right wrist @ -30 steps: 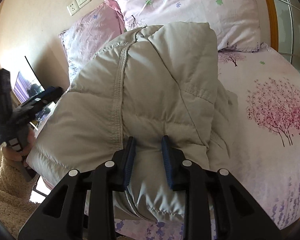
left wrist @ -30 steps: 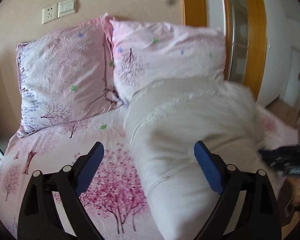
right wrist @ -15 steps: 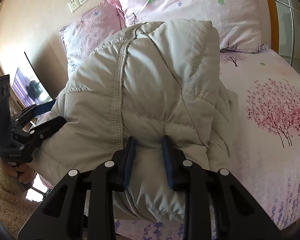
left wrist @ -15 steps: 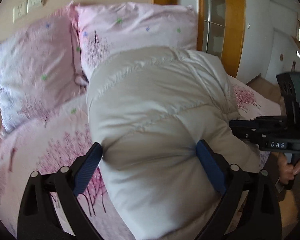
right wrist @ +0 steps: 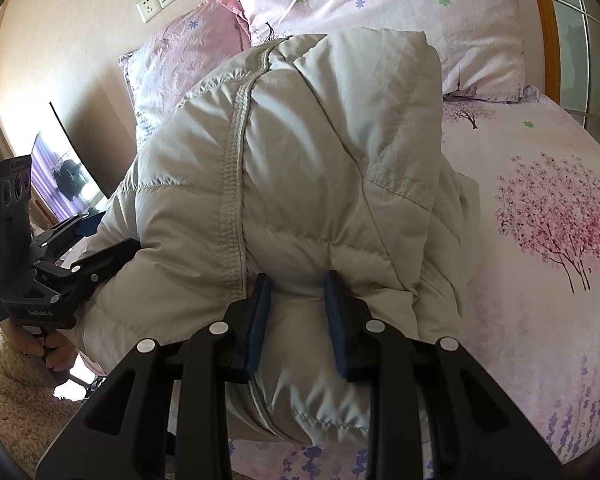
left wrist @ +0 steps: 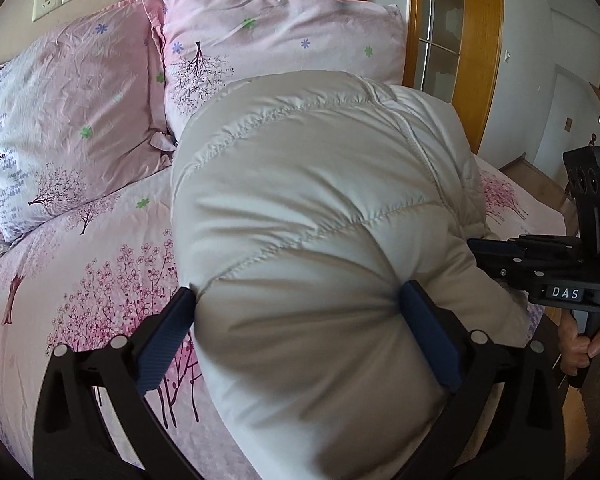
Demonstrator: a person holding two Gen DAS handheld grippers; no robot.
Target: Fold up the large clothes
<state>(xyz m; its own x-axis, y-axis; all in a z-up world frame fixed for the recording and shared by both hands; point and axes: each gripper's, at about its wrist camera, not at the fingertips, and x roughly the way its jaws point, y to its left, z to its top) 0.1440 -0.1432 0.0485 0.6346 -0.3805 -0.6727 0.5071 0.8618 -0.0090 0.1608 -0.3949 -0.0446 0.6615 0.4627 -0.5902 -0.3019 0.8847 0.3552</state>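
Observation:
A bulky off-white puffer jacket [left wrist: 320, 216] lies bunched and folded over on the pink floral bed; it also fills the right wrist view [right wrist: 300, 168]. My left gripper [left wrist: 300, 308] is wide open, with its blue pads around the jacket's near end, which bulges between them. My right gripper [right wrist: 296, 300] is shut on a pinch of the jacket's padded fabric near its hem. Each view shows the other gripper at the jacket's side: the right one [left wrist: 540, 268] and the left one [right wrist: 56, 280].
Two pink floral pillows [left wrist: 76, 120] [left wrist: 284, 40] lean against the beige wall at the head of the bed. The floral sheet [right wrist: 540, 240] is bare beside the jacket. A wooden door frame [left wrist: 484, 40] stands at the right, a screen [right wrist: 64, 176] at the left.
My left gripper has swung over to the jacket's near end and moved onto it, so the fabric now sits between its open pads. My right gripper has kept its grip and barely moved.

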